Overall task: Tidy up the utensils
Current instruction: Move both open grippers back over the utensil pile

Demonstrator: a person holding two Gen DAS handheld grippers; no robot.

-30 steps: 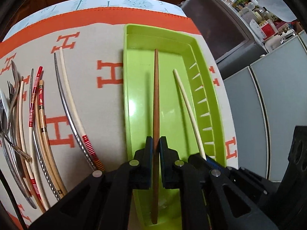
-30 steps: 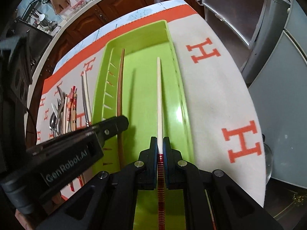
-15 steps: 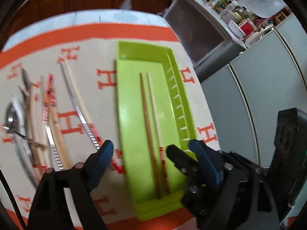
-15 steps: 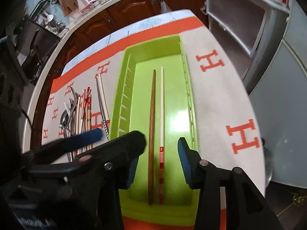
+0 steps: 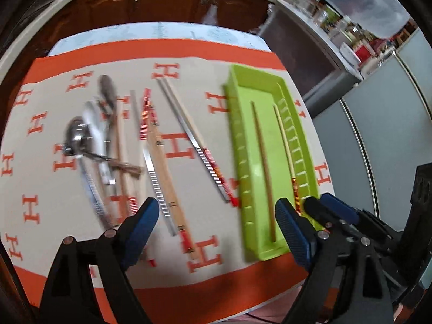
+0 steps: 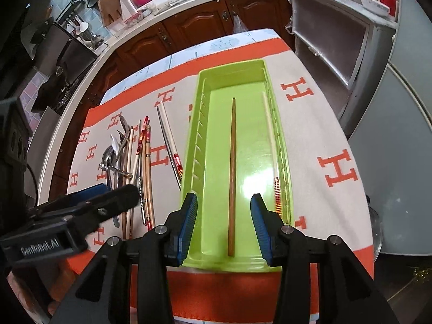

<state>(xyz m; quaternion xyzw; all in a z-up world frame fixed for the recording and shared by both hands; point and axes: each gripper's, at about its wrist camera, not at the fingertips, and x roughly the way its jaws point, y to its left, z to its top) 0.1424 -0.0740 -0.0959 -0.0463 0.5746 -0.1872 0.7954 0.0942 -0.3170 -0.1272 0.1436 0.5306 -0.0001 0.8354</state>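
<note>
kitchen table's orange h-print cloth (image 5: 186,62) still holds most utensils. your left gripper (image 5: 216,216) and right gripper (image 6: 223,213) both hang released, empty. brown chopstick (image 6: 232,175) and white chopstick (image 5: 283,140) lie in the green tray (image 6: 232,66). next: grab the silver-and-white pair (image 5: 194,140) just beside it.

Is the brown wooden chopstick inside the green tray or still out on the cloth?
Inside. The brown chopstick lies flat on the green tray floor, lengthwise, apart from the white chopstick by the right wall.
</note>
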